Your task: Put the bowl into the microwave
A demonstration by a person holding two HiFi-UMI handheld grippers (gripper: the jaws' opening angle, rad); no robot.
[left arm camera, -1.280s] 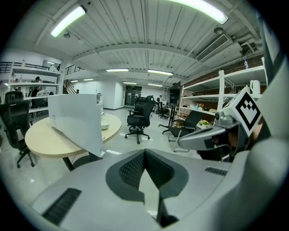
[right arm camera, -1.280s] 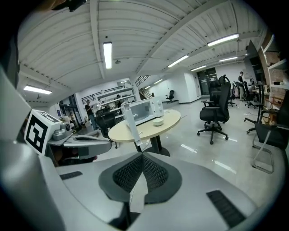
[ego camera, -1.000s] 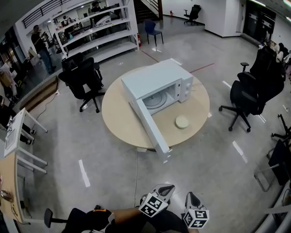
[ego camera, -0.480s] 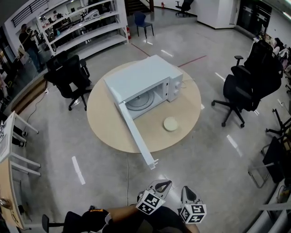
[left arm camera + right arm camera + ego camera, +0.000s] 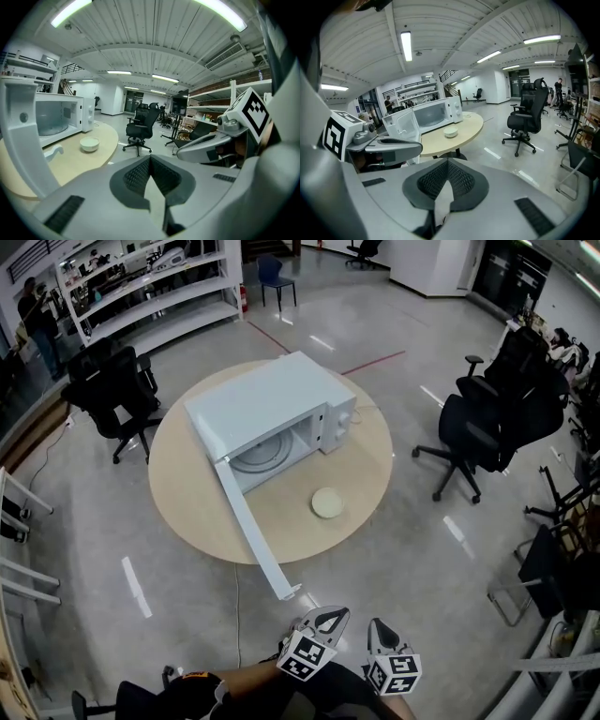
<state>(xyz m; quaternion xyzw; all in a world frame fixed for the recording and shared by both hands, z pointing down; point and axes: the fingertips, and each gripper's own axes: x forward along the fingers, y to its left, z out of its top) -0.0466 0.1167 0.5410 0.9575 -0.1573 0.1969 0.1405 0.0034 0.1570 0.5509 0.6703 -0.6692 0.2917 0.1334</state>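
The bowl (image 5: 327, 502) shares a round bench (image 5: 187, 512) with the microwave (image 5: 258, 404), whose open door (image 5: 248, 535) overhangs the near edge. The bowl sits before the cavity, near that edge. The left gripper (image 5: 325, 620) and right gripper (image 5: 380, 632) hang well back, fingers together, empty. Stepping in, the person might bump the door.

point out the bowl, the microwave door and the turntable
bowl (image 5: 327, 502): head view, middle of its inside
door (image 5: 249, 538): head view, middle of the open panel
turntable (image 5: 253, 457): head view, the front part of the plate that shows
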